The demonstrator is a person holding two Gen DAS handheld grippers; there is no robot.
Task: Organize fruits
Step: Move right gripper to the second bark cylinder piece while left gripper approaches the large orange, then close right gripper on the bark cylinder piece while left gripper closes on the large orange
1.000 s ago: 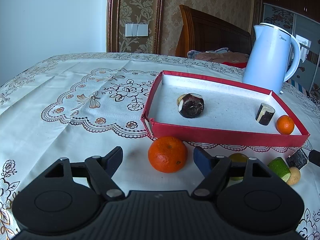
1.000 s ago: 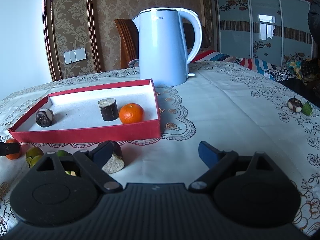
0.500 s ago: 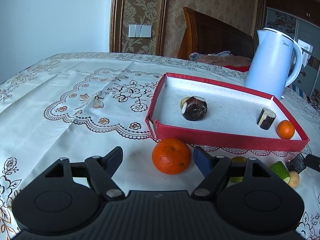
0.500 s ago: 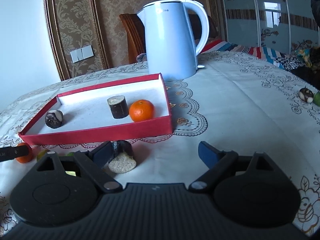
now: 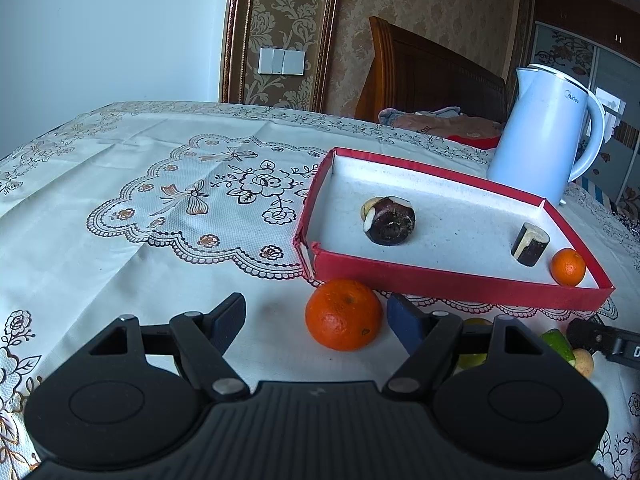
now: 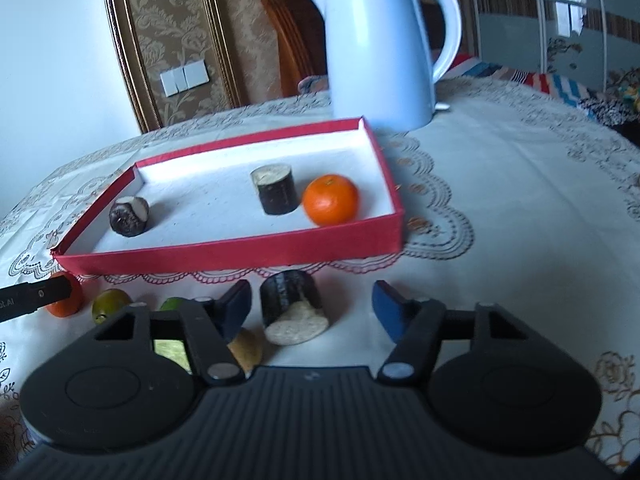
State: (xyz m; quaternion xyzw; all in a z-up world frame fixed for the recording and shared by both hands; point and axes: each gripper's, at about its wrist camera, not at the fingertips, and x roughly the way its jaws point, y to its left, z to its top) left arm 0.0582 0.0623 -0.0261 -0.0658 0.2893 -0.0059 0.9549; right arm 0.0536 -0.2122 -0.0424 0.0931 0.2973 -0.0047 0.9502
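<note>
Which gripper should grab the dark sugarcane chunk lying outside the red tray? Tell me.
Right. The right gripper has the sugarcane chunk between its jaws, which have just been closing, not yet pressing. The left gripper frames the big orange.

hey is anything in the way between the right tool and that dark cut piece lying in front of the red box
Nothing visible. The dark cut piece already lies between the right tool's fingers, which have just been closing without pressing it. Only the red box's low front wall stands beyond.

Fruit half sorted, some in the tray, some out front

Red tray (image 5: 460, 280) holds a small orange (image 5: 567, 266) and two dark cane chunks (image 5: 390, 220); a bigger orange (image 5: 343, 314) and another chunk (image 6: 292, 306) lie on the cloth just outside.
</note>
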